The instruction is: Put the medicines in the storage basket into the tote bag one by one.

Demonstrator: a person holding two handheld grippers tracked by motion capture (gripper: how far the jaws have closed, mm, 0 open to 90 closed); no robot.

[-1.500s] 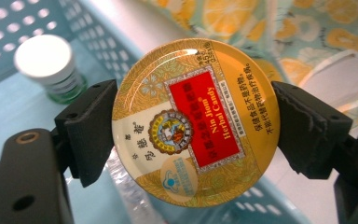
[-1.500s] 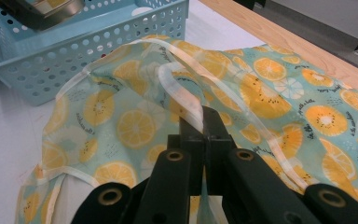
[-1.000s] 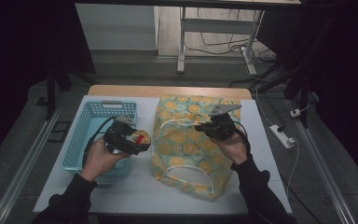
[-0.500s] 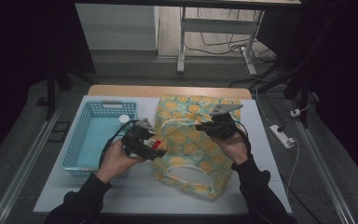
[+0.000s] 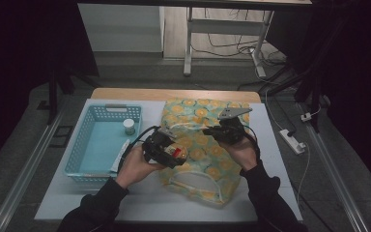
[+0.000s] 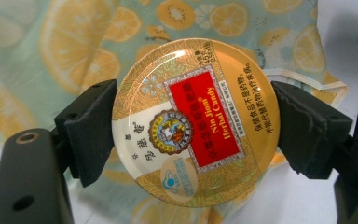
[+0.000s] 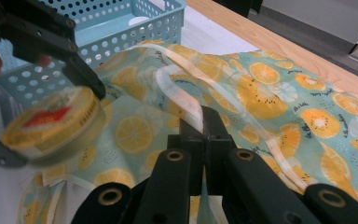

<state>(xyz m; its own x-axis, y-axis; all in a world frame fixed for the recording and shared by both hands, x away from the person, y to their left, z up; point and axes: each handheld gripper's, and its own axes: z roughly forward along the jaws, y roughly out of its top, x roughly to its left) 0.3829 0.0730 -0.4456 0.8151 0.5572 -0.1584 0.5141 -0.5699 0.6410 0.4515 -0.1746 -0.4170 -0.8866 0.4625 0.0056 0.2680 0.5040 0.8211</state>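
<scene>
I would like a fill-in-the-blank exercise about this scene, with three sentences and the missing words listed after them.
1. The left gripper holds a round candy tin whose label reads Nin Jiom Herbal ____.
2. The right gripper is shut on a white handle strap of the bag, which is printed with slices of ____.
3. The small white jar stands inside the ____ basket.

Missing words: Candy; orange; blue

Glossy metal candy tin (image 6: 195, 122), matt printed cloth bag (image 5: 203, 145), perforated plastic basket (image 5: 88, 145)
</scene>
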